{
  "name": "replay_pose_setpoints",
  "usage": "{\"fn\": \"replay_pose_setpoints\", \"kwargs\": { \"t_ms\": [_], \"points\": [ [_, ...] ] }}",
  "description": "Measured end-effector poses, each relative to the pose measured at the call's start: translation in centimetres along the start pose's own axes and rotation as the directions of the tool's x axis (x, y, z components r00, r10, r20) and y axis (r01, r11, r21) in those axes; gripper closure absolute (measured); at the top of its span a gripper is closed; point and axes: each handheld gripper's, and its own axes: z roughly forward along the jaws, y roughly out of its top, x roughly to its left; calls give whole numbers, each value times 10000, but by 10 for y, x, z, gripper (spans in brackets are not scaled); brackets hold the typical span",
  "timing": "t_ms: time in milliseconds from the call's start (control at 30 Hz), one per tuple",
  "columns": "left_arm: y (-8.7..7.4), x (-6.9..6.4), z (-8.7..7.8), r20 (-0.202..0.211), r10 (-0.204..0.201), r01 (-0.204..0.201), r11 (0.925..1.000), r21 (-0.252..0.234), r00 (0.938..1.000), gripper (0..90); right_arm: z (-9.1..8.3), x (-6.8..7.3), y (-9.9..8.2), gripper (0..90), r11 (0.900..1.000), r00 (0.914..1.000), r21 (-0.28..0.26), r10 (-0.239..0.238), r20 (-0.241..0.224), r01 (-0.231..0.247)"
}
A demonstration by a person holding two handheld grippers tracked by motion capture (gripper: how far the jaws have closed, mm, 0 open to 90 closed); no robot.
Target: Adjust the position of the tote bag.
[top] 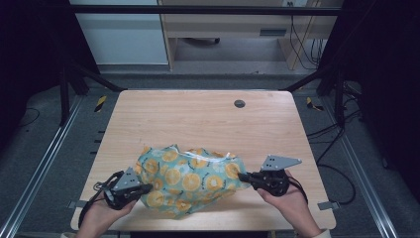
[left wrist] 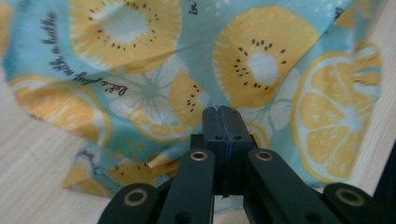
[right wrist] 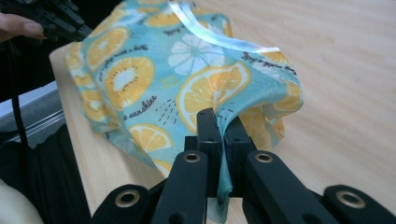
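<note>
A teal cloth [top: 190, 181] printed with orange and kiwi slices lies bunched on the near half of the wooden table [top: 198, 119]. My left gripper [top: 148, 187] is at its left end, jaws pressed together with a thin edge of the cloth [left wrist: 154, 88] pinched between them at the tips [left wrist: 223, 112]. At the right end my right gripper [top: 242, 177] is shut on a fold of the cloth [right wrist: 140, 70], which runs down between the jaws [right wrist: 218, 116]. A pale glossy strip [right wrist: 210, 35] crosses the cloth's top. The cloth bulges up between the two grippers.
A dark round grommet [top: 239, 103] sits in the far right part of the table. The table's near edge [top: 208, 229] runs just below the hands. In the right gripper view the other hand and its gripper [right wrist: 56, 18] show at top left, beyond the cloth.
</note>
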Motion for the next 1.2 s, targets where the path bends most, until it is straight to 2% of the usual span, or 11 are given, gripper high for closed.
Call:
{"fn": "replay_pose_setpoints", "kwargs": {
  "t_ms": [100, 233, 400, 600, 767, 1000, 1067, 1100, 1133, 1167, 1200],
  "points": [
    [-2, 0, 7, 66, 22, -24, 9996, 278, 10000, 900, 7, -3, -8, 888, 9989, 9998, 443, -157, 73, 154],
    [-4, 1, 14, 27, 39, -40, 9990, 450, 10000, 900, 13, -3, -14, 887, 9973, 9996, 678, -289, 46, 285],
    [-6, 3, 23, 11, 143, -144, 9969, 776, 9999, 900, 25, -2, -21, 886, 9900, 9985, 1302, -534, -77, 540],
    [-7, 7, 31, -83, 164, -155, 9945, 1038, 9998, 900, 34, -3, -23, 885, 9833, 9978, 1695, -635, -180, 657],
    [-7, 7, 35, -158, 220, -199, 9925, 1208, 9996, 900, 37, -2, -25, 875, 9804, 9973, 1831, -692, -241, 725],
    [-9, 14, 38, -427, -50, 103, 9923, 1236, 9991, 900, 33, 4, -26, 877, 9838, 9963, 1609, -721, -464, 787],
    [-11, 20, 36, -531, -284, 347, 9918, 1229, 9982, 900, 28, 12, -26, 881, 9850, 9934, 1438, -853, -765, 957],
    [-11, 20, 36, -531, -284, 347, 9918, 1229, 9982, 900, 28, 12, -26, 881, 9850, 9934, 1438, -853, -765, 957],
    [-12, 21, 36, -563, -332, 398, 9920, 1199, 9979, 900, 28, 16, -27, 882, 9834, 9893, 1407, -1003, -1058, 1147],
    [-12, 22, 36, -617, -354, 427, 9917, 1209, 9975, 900, 28, 16, -27, 882, 9834, 9893, 1407, -1003, -1058, 1147],
    [-13, 23, 36, -671, -393, 470, 9920, 1171, 9970, 900, 30, 20, -29, 882, 9782, 9849, 1568, -1162, -1287, 1359]
  ]
}}
